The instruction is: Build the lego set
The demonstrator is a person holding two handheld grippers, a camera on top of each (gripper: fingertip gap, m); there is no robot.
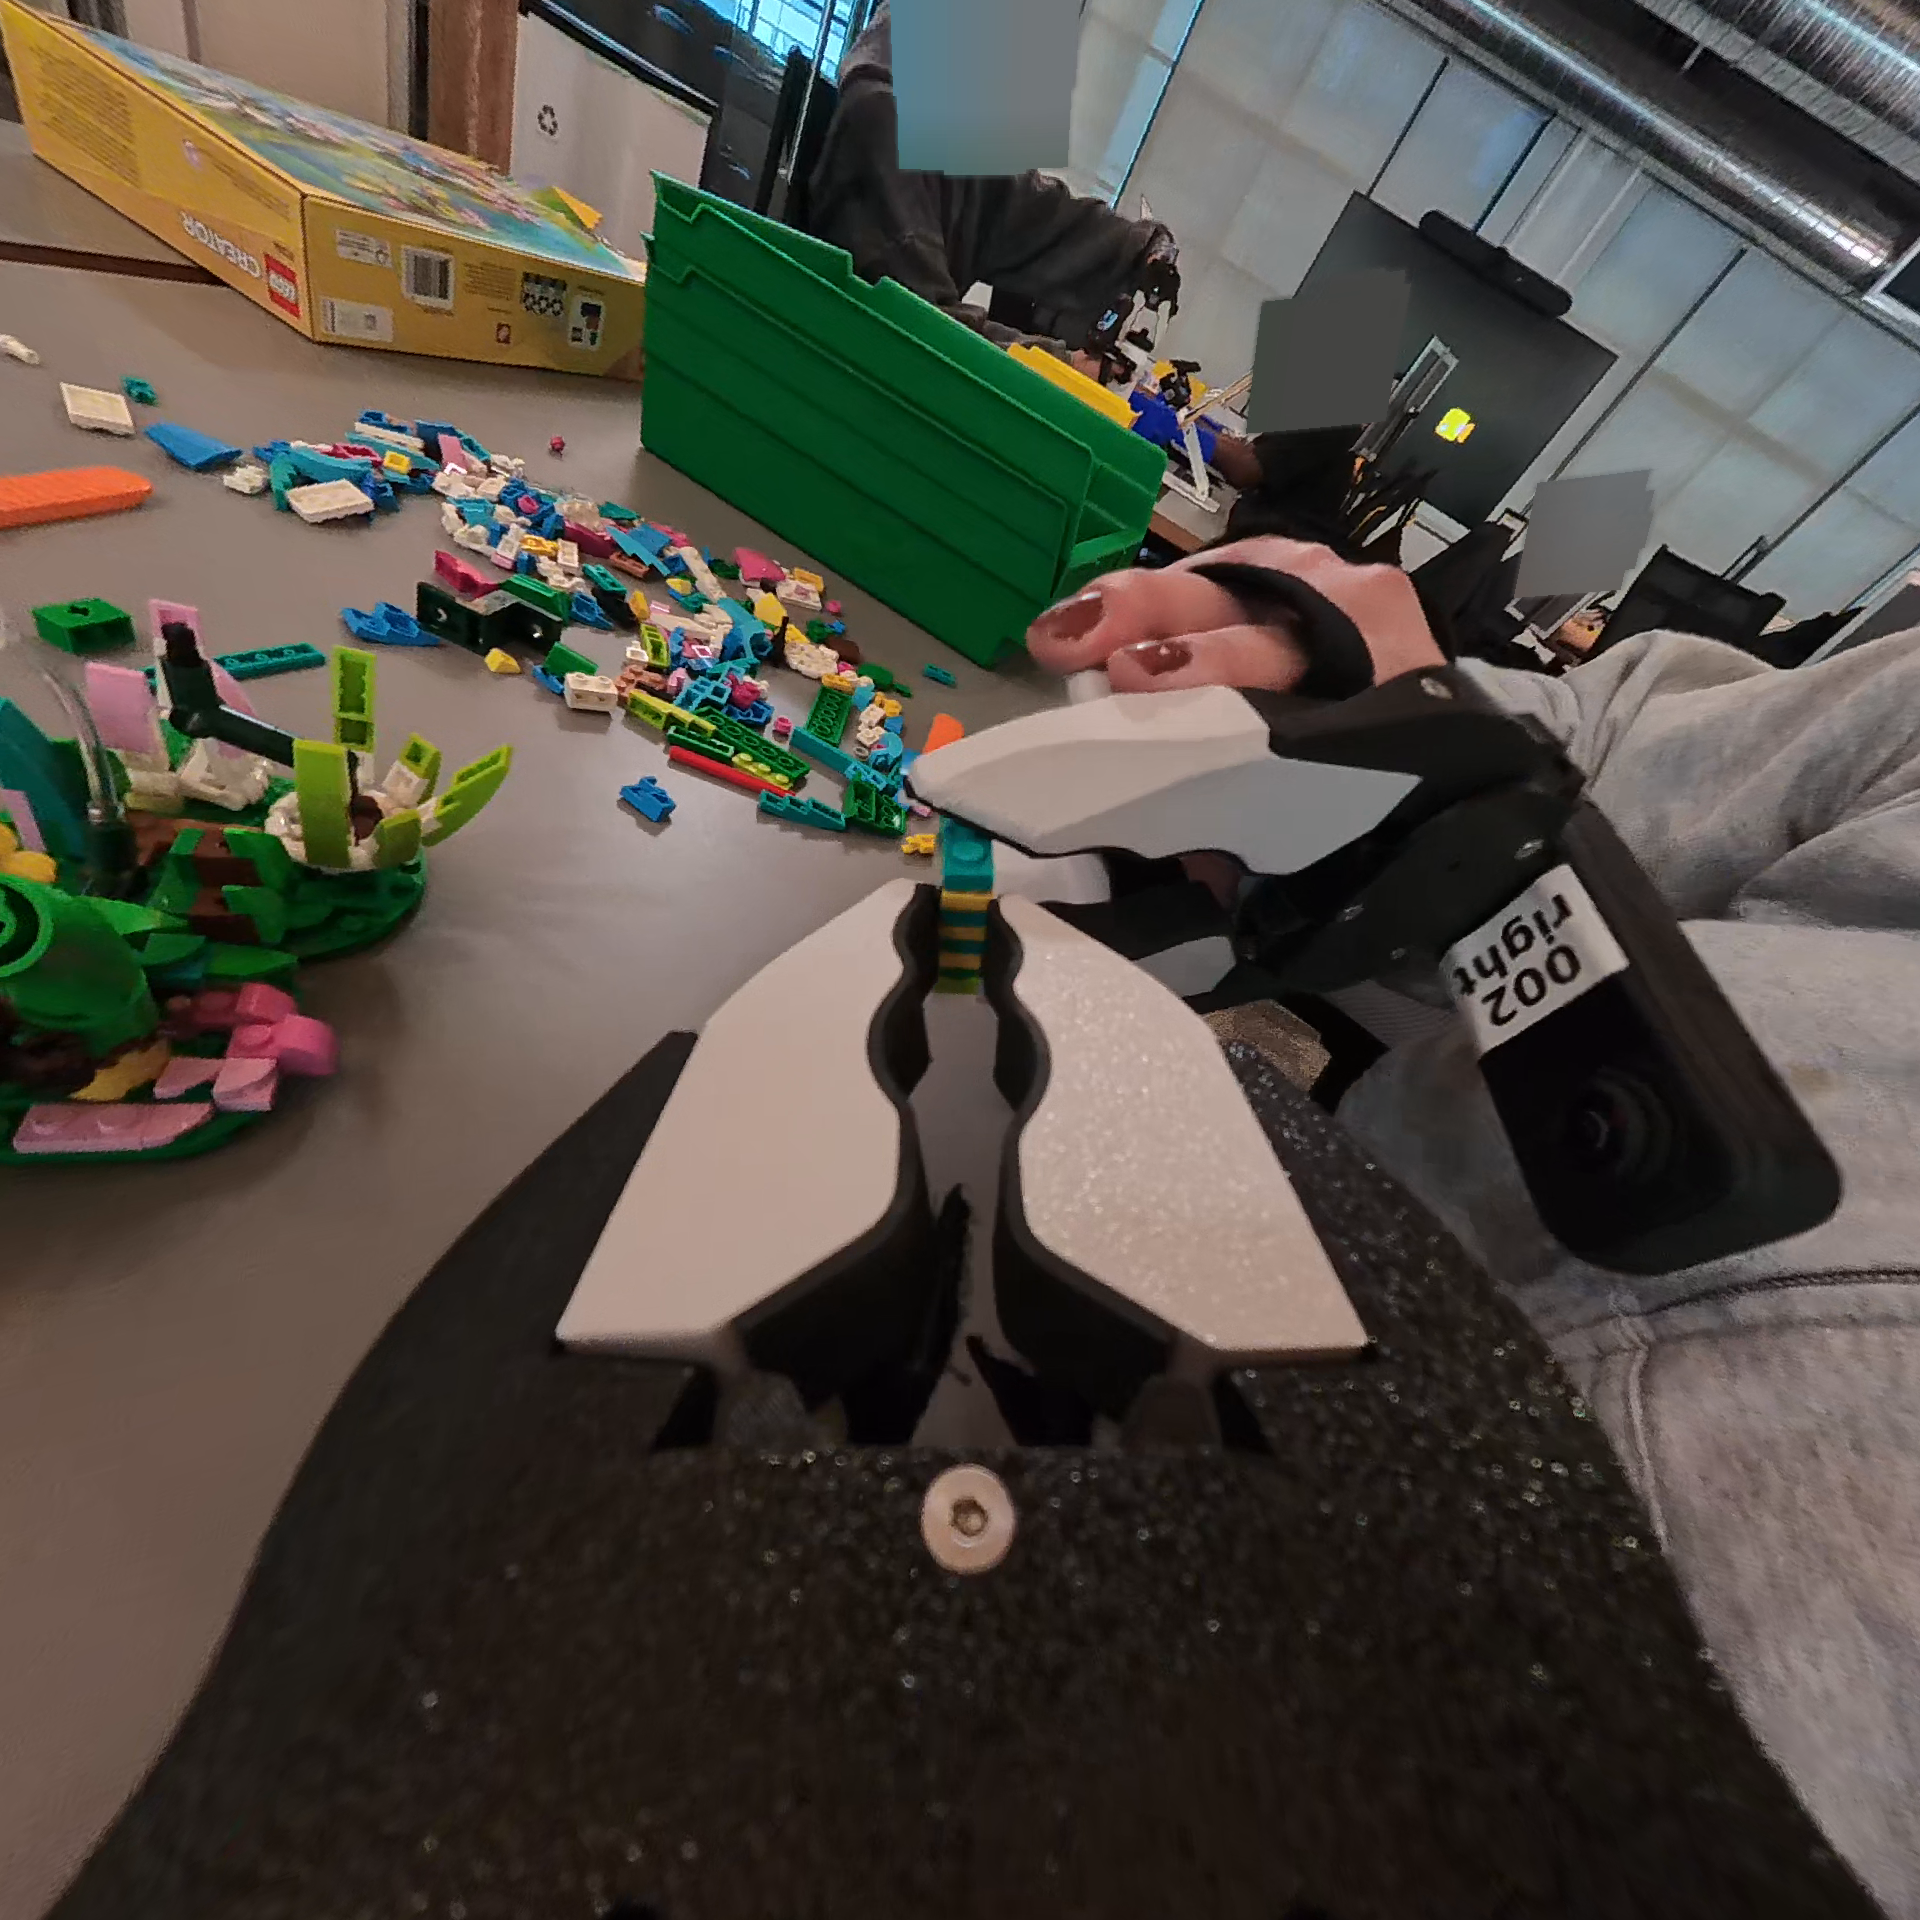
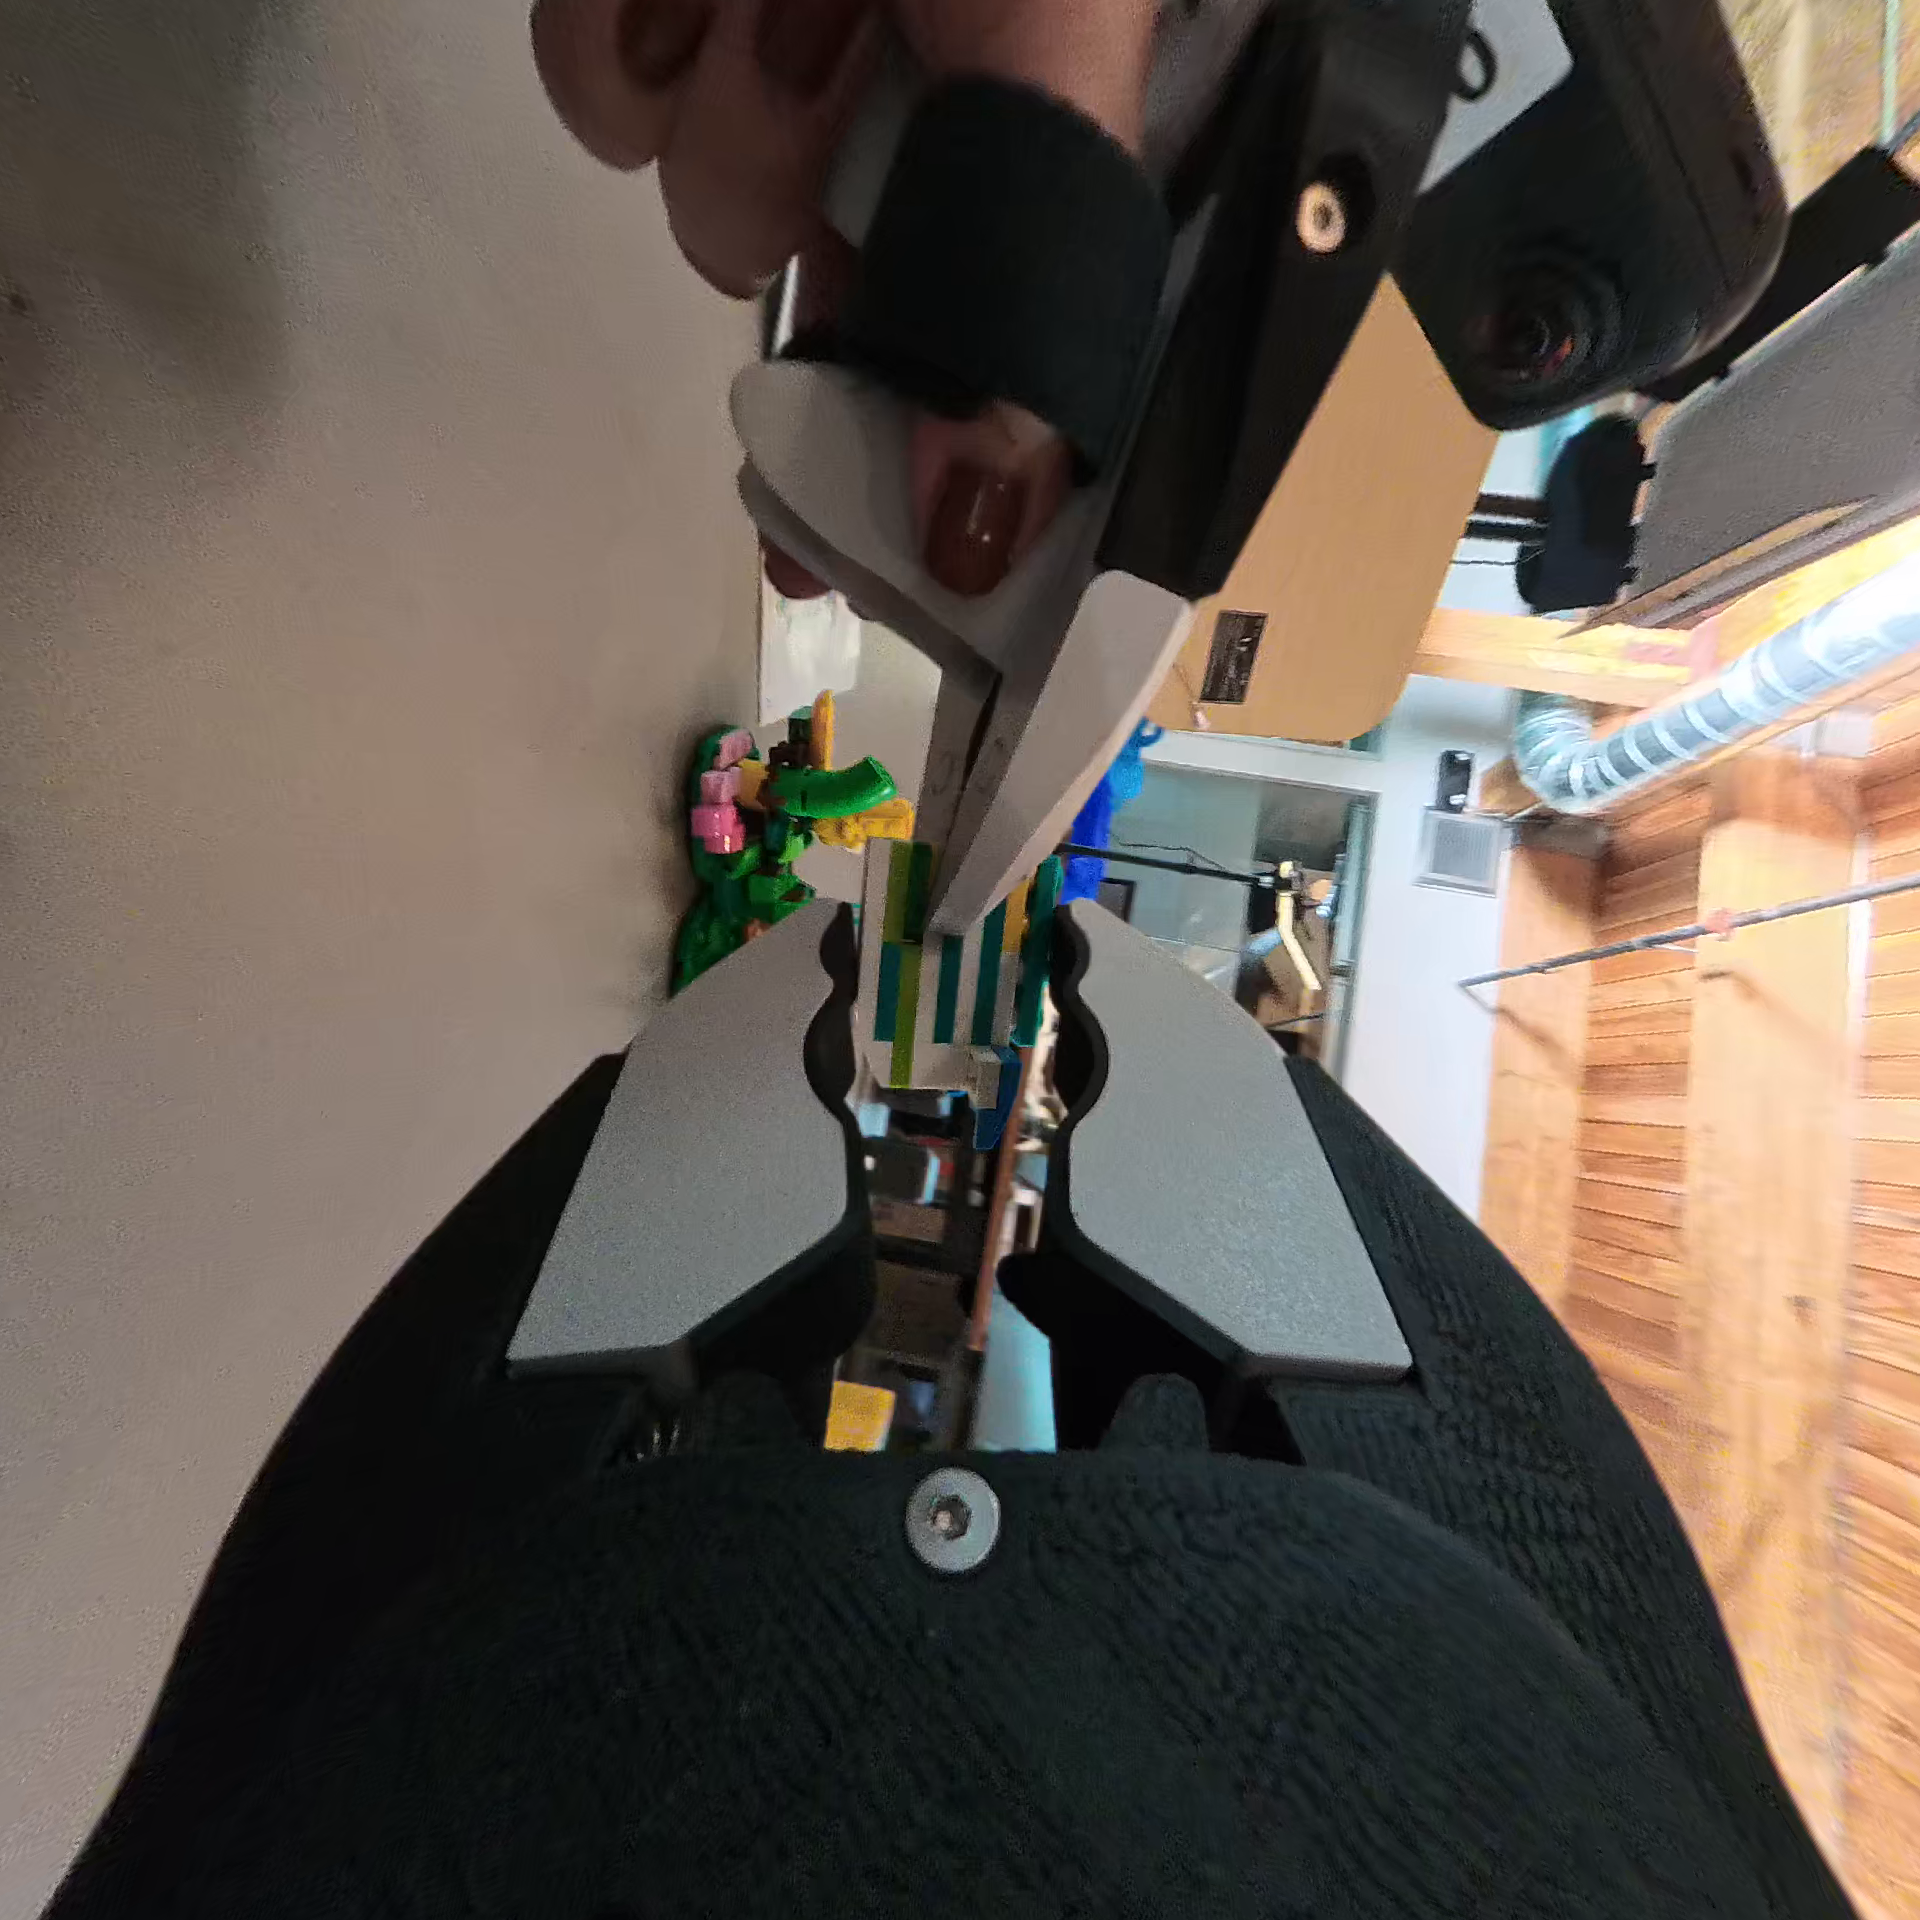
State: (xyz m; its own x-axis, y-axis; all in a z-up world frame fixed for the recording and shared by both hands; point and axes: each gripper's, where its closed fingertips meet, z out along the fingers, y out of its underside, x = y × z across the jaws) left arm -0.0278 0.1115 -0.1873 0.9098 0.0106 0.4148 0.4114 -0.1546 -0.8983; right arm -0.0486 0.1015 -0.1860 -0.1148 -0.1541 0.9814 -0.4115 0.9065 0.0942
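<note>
My left gripper (image 1: 961,914) is shut on a small striped brick stack (image 1: 961,940) of teal, yellow and green layers, held above the grey table (image 1: 520,987). The stack's thin edge sits between its pads. In the right wrist view the same stack (image 2: 935,997) shows white, teal and lime stripes. My right gripper (image 2: 951,935) is shut on its wide sides. The left gripper's fingertips (image 2: 961,894) come down onto the stack from above. In the left wrist view a white finger (image 1: 1122,758) of the right gripper lies over the stack's top teal brick (image 1: 968,857).
A flower model of green, pink and lime bricks (image 1: 187,883) stands at the left; it also shows in the right wrist view (image 2: 748,831). A pile of loose bricks (image 1: 644,623) lies behind. A green bin (image 1: 883,436), a yellow box (image 1: 312,229) and an orange tool (image 1: 62,494) are farther back. Both grippers' tips are close together, under 4 cm apart.
</note>
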